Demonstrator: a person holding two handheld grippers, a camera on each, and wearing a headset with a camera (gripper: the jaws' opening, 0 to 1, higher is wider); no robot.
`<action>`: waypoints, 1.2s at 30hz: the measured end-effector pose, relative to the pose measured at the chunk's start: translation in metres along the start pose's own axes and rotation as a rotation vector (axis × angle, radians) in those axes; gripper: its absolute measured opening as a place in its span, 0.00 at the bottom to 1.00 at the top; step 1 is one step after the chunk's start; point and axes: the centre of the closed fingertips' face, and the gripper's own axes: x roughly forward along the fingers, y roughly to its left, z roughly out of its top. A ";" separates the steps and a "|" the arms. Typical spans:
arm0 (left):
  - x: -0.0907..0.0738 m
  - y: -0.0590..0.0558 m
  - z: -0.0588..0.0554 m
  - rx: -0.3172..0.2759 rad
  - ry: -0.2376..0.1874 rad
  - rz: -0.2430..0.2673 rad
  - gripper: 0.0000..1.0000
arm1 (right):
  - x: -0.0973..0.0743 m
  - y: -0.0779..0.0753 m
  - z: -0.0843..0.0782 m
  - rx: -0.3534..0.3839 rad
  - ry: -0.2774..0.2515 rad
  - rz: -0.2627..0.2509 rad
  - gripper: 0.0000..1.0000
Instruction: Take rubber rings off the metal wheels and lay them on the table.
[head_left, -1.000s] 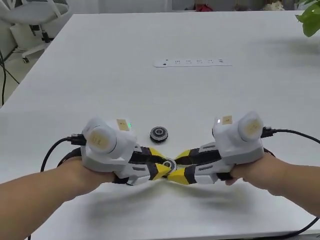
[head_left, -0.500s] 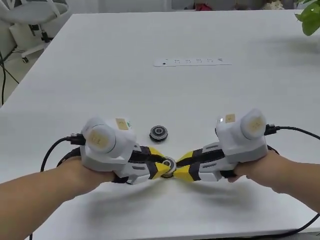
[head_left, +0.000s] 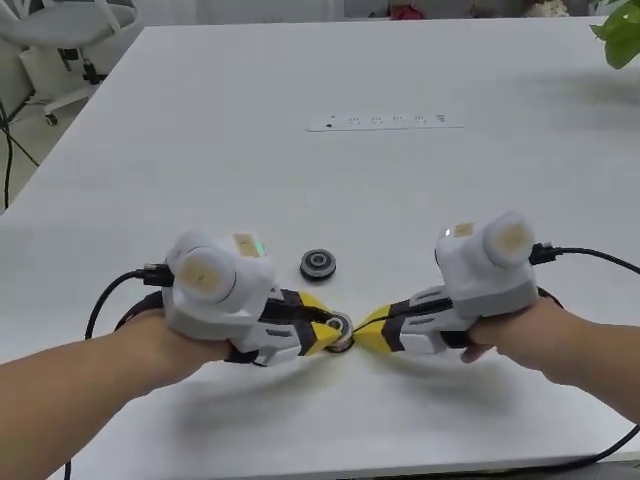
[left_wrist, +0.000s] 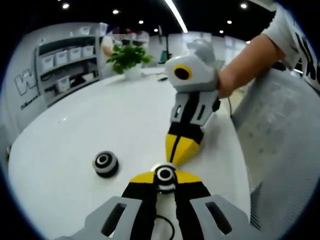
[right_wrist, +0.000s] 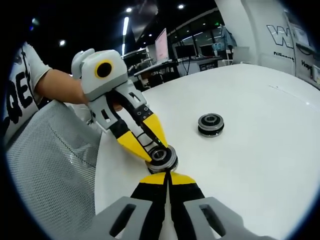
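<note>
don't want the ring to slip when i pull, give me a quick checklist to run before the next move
1. Wheel clamped in the left hand-held gripper: ok, jaws shut on it, just over the table.
2. Right hand-held gripper at the wheel's rim: ok, jaws shut, tips right at the rim.
3. Ring actually pinched by the right jaws: cannot tell, too small to see.
4. Second wheel out of the way: ok, it sits apart from both grippers.
5. Bare table to lay the ring on: ok, open surface all around.
</note>
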 end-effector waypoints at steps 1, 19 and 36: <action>0.000 0.000 0.000 0.000 0.000 0.001 0.13 | -0.001 0.000 0.002 0.017 -0.011 0.000 0.00; 0.001 0.000 0.001 0.024 0.012 0.020 0.12 | -0.010 0.001 0.017 0.206 -0.121 0.018 0.00; 0.003 0.000 0.001 0.031 0.013 0.026 0.12 | -0.003 0.026 0.035 0.168 -0.146 0.093 0.00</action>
